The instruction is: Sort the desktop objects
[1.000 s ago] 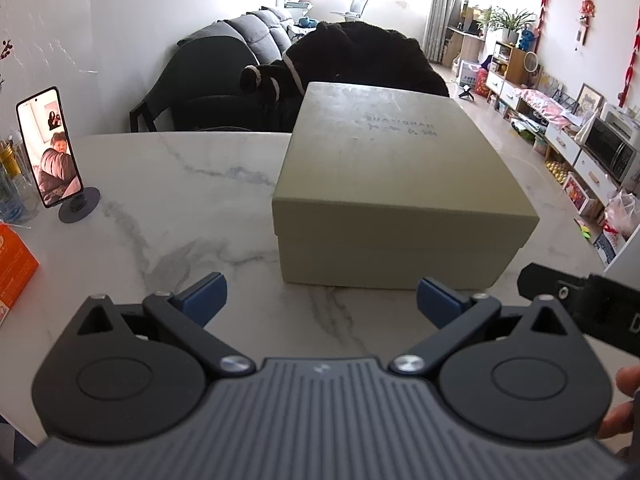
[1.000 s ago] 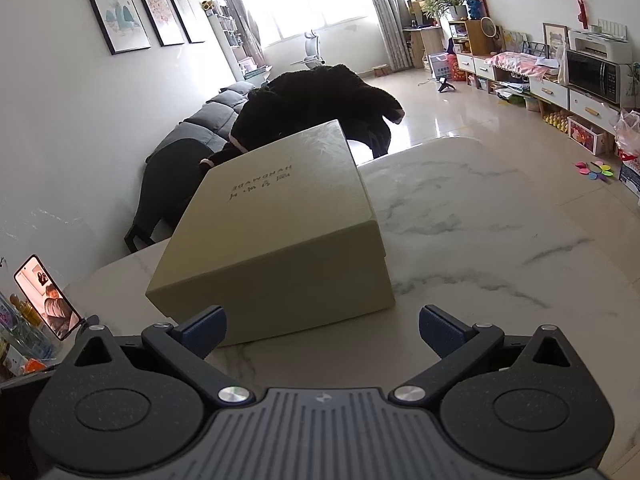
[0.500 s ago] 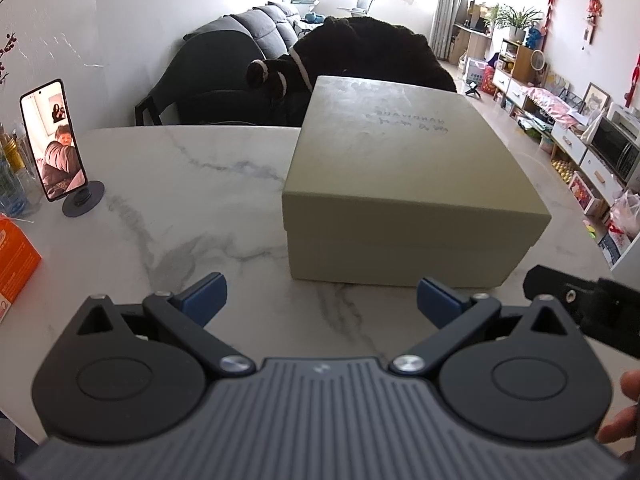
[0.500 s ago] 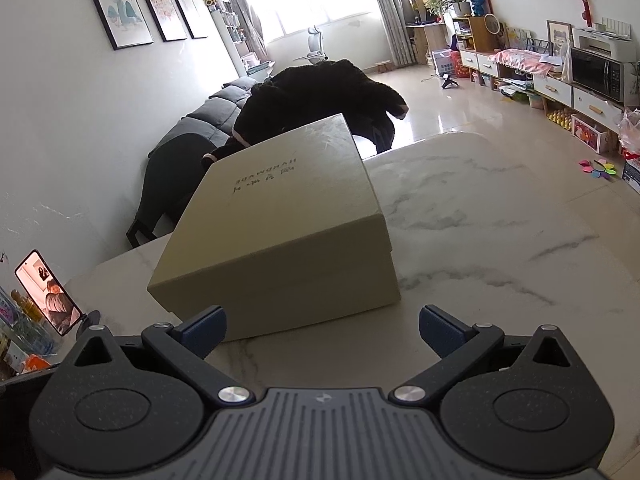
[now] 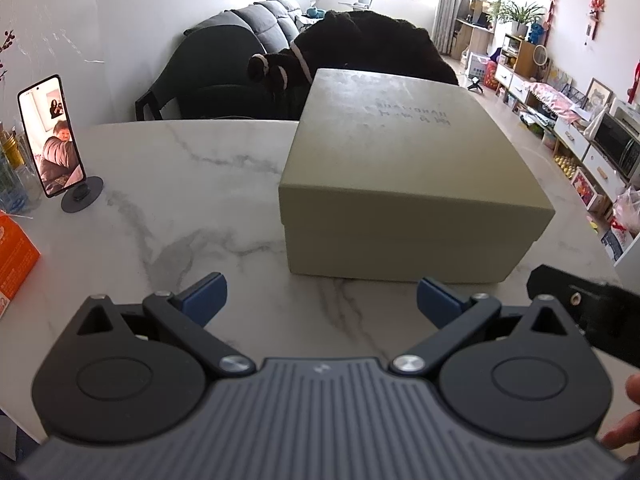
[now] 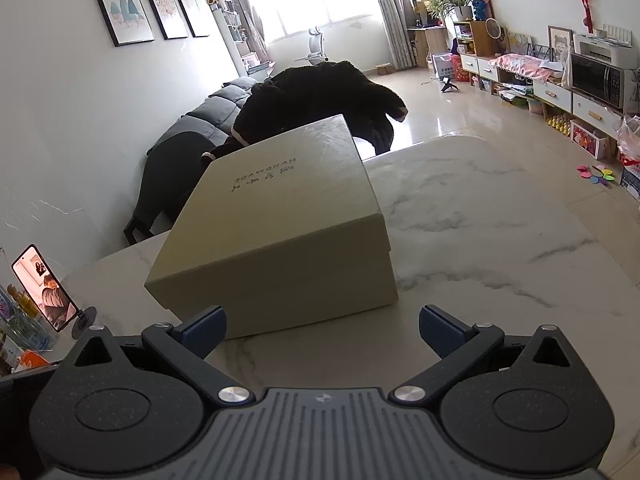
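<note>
A closed olive-green lidded box (image 5: 404, 176) with printed lettering on its lid sits on the white marble table (image 5: 180, 200). In the right wrist view the same box (image 6: 280, 224) lies just ahead and to the left. My left gripper (image 5: 320, 300) is open, a short way in front of the box's near side, with nothing between its blue pads. Just as empty and open, my right gripper (image 6: 322, 330) hovers near the box's near right corner. Part of the right gripper's black body (image 5: 584, 312) shows at the right edge of the left wrist view.
A phone on a round stand (image 5: 52, 140) plays a video at the table's left edge, beside bottles (image 5: 12, 176) and an orange carton (image 5: 14, 256). Beyond the table stand a dark chair (image 5: 208, 76) and a black coat (image 5: 360, 48). A person's fingers (image 5: 628, 412) show at lower right.
Both grippers have shifted a little, so the box appears slightly further right in each view. Both stay open and empty; the box has not moved.
</note>
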Demonstrator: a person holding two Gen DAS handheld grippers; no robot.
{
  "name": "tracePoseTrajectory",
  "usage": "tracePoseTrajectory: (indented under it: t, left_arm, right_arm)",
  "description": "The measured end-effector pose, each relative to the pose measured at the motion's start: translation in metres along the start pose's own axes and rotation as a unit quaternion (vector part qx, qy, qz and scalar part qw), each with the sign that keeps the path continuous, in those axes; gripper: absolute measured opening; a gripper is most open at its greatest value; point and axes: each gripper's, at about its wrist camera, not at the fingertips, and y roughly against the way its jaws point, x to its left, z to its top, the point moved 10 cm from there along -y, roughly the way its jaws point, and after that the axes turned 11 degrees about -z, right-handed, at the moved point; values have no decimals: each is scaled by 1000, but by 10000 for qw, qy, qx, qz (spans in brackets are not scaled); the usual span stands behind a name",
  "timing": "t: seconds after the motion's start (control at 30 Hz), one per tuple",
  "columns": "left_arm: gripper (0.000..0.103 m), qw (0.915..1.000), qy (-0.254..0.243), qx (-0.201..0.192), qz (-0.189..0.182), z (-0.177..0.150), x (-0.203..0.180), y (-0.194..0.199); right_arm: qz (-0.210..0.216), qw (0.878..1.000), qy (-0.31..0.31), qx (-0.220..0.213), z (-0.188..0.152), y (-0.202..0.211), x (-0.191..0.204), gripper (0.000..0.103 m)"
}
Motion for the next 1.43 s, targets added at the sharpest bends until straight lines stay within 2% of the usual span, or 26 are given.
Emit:
tracePoseTrajectory:
  t: [0.57, 1.43]
  left_arm:
    - [103, 9998, -56, 134, -123, -4, -14, -12]
    - [103, 9988, -29, 485, 0, -14, -13, -38]
  right_arm:
    - [-171, 9998, -80, -17, 0, -1, -18, 103]
    - [-224, 9995, 4, 237, -6, -25, -23, 103]
